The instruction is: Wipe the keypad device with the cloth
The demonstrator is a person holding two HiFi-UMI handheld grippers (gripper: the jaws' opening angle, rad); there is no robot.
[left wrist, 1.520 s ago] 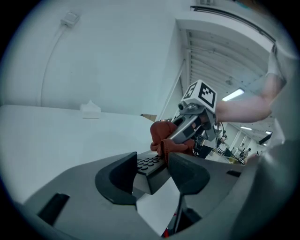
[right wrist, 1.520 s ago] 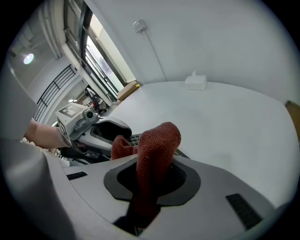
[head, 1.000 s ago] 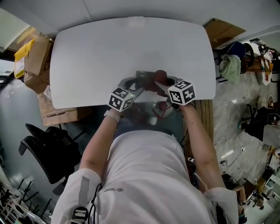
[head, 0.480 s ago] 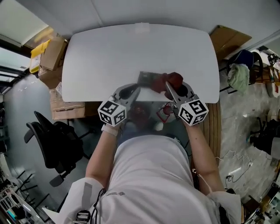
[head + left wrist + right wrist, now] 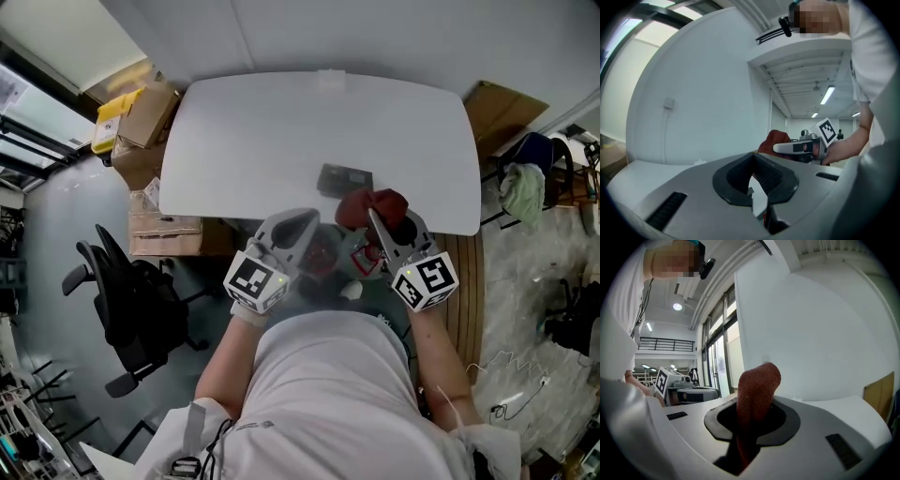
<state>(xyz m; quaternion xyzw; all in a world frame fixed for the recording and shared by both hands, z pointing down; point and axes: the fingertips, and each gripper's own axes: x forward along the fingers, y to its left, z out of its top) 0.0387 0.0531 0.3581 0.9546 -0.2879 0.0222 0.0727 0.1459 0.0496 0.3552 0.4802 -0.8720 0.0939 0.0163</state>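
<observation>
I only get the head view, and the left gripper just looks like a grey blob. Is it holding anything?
Observer: No. In the left gripper view, the left gripper has its jaws shut together with nothing between them.
Operator: What about the cloth? Is it really pinched, or just lying on top?
Observer: Pinched. The right gripper view shows the right gripper shut on the cloth, and the free end sticks up past the jaws.
</observation>
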